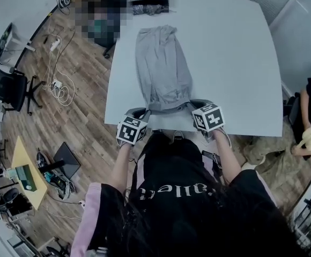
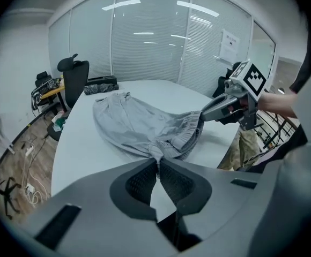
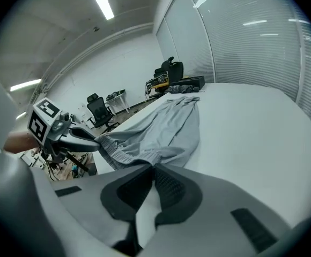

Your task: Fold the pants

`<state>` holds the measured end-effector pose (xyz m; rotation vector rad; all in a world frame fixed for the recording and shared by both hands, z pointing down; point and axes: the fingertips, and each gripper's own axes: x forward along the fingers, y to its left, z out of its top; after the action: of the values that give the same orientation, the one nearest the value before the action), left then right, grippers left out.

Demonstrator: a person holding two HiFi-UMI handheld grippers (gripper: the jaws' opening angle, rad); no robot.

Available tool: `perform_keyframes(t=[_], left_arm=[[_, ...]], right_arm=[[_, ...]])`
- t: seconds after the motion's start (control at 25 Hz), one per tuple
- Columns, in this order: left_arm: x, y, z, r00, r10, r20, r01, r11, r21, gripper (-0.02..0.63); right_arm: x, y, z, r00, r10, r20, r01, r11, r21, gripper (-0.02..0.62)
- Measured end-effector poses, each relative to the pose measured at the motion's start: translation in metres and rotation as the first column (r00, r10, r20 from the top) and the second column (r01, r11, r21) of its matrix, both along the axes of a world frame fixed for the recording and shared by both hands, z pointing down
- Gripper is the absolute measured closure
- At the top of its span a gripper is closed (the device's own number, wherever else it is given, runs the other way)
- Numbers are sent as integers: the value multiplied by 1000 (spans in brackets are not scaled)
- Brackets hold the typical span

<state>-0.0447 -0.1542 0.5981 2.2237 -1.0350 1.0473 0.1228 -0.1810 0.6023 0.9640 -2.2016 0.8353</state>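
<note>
1. at the left, the left gripper (image 1: 142, 112) is seen clamped on the near-left corner of the pants' waistband (image 2: 185, 127). in the left gripper view, grey cloth is pinched between the pads with no gap left.
2. in the middle, the grey pants (image 1: 163, 68) are laid lengthwise on the white table (image 1: 236, 47), with the waistband at the near edge beside the person and the legs (image 1: 156, 36) reaching toward the far edge. the waistband end appears raised a little off the table top between the two grippers, while the legs lie flat.
3. at the right, the right gripper (image 1: 194, 105) is seen closed on the near-right corner of the same waistband. in the right gripper view, the cloth is bunched between the tips of the pads.
4. the pants are judged to be light, soft and limp:
   - no shape is kept by the cloth, and sagging between the two holds is to be expected.
   - slipping is thought unlikely, since the gathered elastic gives a thick ridge to bite on.
   - the two waistband corners are judged to be the best places to hold, so that the cloth is kept spread while it is carried over toward the legs.
   - nothing here can be broken; a crooked fold or a trapped wrinkle is the main risk.
5. counted:
   - one pair of pants
   - two grippers, both occupied
   - one table
   - one dark bundle (image 1: 150, 8) at the table's far edge, well apart from the pants
</note>
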Motion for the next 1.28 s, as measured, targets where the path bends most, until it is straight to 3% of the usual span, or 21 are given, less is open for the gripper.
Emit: perform_keyframes(t=[0.44,0.8,1.28], left_arm=[[-12,-54,-57,991,-2,-132,13,997,79,568],[-33,-134,-98,982,-3,-190,38,983,181,571],[-48,-266,-110,987,34,-159,-1,980,201,571]], right_arm=[[-13,-55,-68,996,46,79,-51,996,70,565],[-25,-132,-111,987,110,121,-127,981,147,566],[-43,-256,-124,988,138,65,-147,974,170,566]])
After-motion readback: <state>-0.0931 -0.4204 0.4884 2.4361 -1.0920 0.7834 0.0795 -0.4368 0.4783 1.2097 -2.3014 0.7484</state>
